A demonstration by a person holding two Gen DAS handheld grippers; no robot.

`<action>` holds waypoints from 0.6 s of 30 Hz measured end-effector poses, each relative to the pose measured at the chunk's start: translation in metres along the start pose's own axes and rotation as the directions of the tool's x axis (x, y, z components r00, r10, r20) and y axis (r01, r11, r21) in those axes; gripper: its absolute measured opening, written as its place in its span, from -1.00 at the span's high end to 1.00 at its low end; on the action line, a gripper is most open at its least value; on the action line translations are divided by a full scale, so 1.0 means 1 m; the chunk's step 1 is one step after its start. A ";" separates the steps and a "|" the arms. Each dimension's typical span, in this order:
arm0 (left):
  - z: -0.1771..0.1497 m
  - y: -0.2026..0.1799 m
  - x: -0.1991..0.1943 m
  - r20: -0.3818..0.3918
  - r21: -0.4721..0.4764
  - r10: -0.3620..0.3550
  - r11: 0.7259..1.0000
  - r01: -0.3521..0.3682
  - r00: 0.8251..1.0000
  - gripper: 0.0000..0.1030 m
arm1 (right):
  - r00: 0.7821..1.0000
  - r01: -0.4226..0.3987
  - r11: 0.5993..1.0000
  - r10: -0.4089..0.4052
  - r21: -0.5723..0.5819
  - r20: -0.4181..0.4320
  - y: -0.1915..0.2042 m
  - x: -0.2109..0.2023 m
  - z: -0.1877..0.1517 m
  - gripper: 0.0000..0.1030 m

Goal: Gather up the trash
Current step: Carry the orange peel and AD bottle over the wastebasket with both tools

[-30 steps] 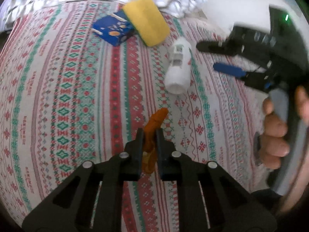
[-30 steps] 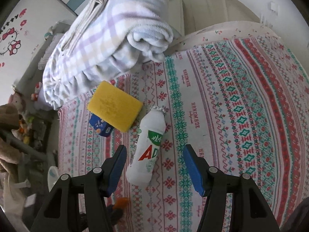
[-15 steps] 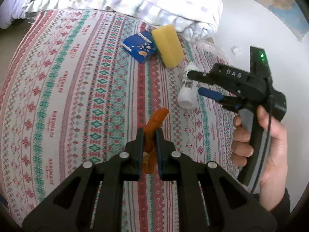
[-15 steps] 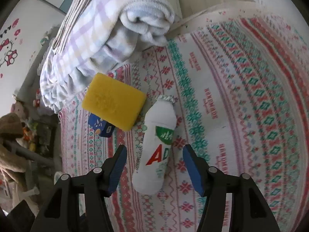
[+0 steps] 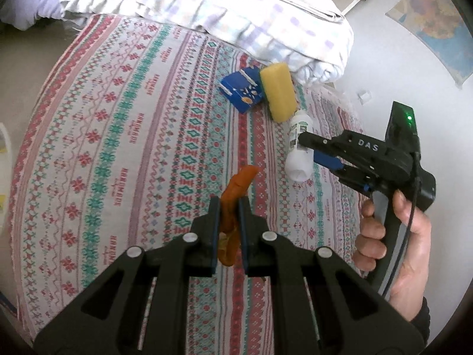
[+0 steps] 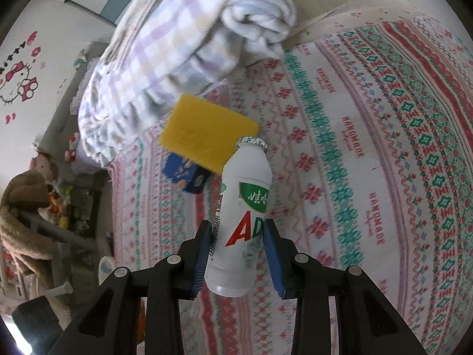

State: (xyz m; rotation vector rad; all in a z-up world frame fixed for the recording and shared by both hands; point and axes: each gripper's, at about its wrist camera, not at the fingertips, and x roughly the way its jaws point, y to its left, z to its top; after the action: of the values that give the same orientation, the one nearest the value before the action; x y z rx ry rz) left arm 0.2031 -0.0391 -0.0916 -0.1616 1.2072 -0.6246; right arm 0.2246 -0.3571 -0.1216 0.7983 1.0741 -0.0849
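My left gripper point(image 5: 228, 224) is clamped on an orange peel point(image 5: 235, 195), held above the bedspread point(image 5: 118, 153). My right gripper point(image 6: 238, 251) has just been closing and its pads now press both sides of the white bottle point(image 6: 242, 224), which lies on the bedspread with its foil cap toward 12 o'clock. At the bottle's 11 o'clock a yellow sponge point(image 6: 207, 136) overlaps a blue carton point(image 6: 183, 174).

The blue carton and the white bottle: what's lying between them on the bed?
A yellow sponge lies between the blue carton and the white bottle, leaning over the carton; the right wrist view shows it best.
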 end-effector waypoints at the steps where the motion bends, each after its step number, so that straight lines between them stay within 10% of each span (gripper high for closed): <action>1: -0.001 0.001 -0.001 0.004 0.001 0.006 1.000 -0.006 1.000 0.74 | 1.000 -0.006 1.000 0.006 -0.007 -0.003 0.004 0.000 -0.002 0.30; 18: 0.001 0.026 -0.024 0.044 -0.011 0.080 0.997 -0.079 0.996 0.74 | 0.991 -0.126 0.976 0.114 -0.178 -0.075 0.076 0.014 -0.047 0.30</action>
State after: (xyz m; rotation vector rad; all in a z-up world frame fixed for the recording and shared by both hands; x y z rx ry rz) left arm 0.2086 -0.0057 -0.0829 -0.1343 1.1682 -0.5431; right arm 0.2295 -0.2686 -0.1029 0.7022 1.0752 0.1412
